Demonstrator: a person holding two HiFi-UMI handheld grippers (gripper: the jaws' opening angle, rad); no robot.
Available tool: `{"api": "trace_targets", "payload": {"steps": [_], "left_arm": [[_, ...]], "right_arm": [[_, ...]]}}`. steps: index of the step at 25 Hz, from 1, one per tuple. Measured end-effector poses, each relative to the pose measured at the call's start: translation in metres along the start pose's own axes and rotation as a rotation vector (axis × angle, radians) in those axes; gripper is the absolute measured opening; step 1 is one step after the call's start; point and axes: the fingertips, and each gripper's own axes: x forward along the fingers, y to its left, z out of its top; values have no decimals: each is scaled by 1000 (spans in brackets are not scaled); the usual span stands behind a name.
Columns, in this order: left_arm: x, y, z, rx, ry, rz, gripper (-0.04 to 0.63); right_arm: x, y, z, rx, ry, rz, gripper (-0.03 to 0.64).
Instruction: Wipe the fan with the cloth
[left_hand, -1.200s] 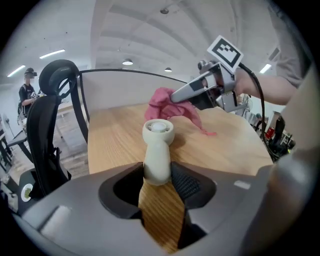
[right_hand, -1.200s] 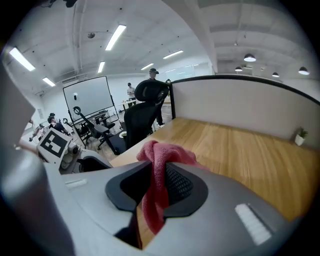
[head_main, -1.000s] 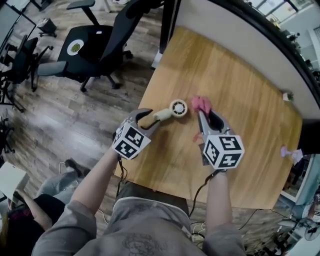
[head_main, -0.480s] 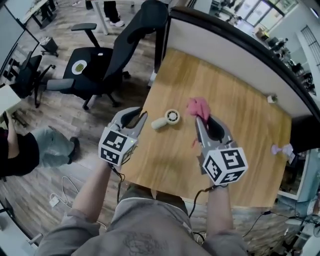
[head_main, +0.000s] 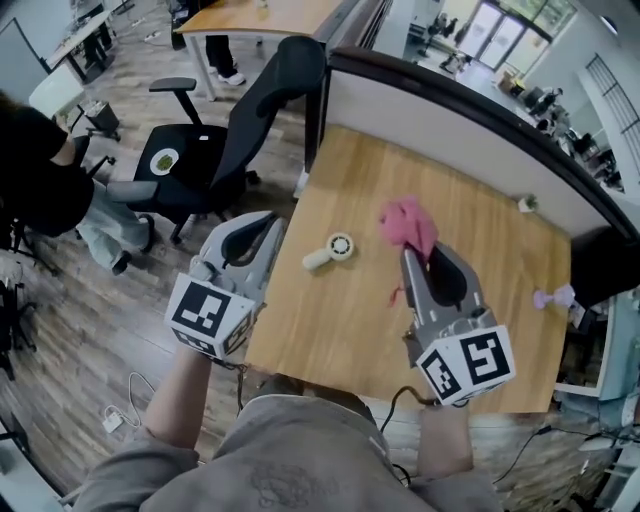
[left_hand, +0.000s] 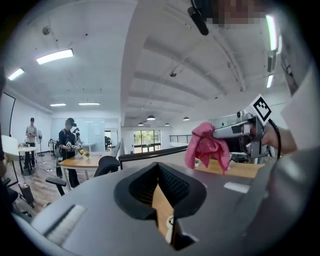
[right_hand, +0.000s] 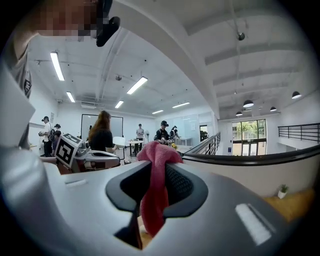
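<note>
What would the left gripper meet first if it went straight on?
Probably the black partition rail beyond the table; before it, the left gripper has a free way. Depth is unclear.

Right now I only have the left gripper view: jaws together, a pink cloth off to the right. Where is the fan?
Observer: In the head view the fan lies on the wooden table, touched by neither gripper. The left gripper has just been closing on nothing.
Operator: Is the cloth really clamped?
Observer: Yes. The right gripper view shows the right gripper shut on the cloth, which bunches above the jaws and hangs below them.
Operator: Anything else on the table to mind?
Observer: A small potted plant stands at the far edge, well away from the fan.
</note>
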Motion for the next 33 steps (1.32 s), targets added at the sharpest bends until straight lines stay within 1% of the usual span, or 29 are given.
{"api": "trace_targets", "payload": {"steps": [6, 11, 13, 16, 18, 24, 33], "left_arm": [[-26, -11, 37, 21, -45, 12, 2], [-41, -21, 44, 31, -37, 15, 2], [-45, -27, 42, 24, -32, 3, 2], [-50, -41, 38, -21, -31, -50, 2], [-55, -48, 36, -41, -31, -67, 2], [-66, -60, 28, -17, -7, -60, 2], [-67, -67, 34, 11, -25, -58, 2]], "right_arm": [[-29, 12, 26, -20, -64, 7, 81], [-52, 18, 35, -37, -85, 8, 81], [-60, 17, 32, -25, -82, -1, 81], [-73, 11, 21, -8, -52, -21, 81], [-82, 9, 13, -3, -25, -34, 81], [-96, 8, -5, 22, 24, -50, 81], [-98, 13, -10, 42, 13, -29, 81]]}}
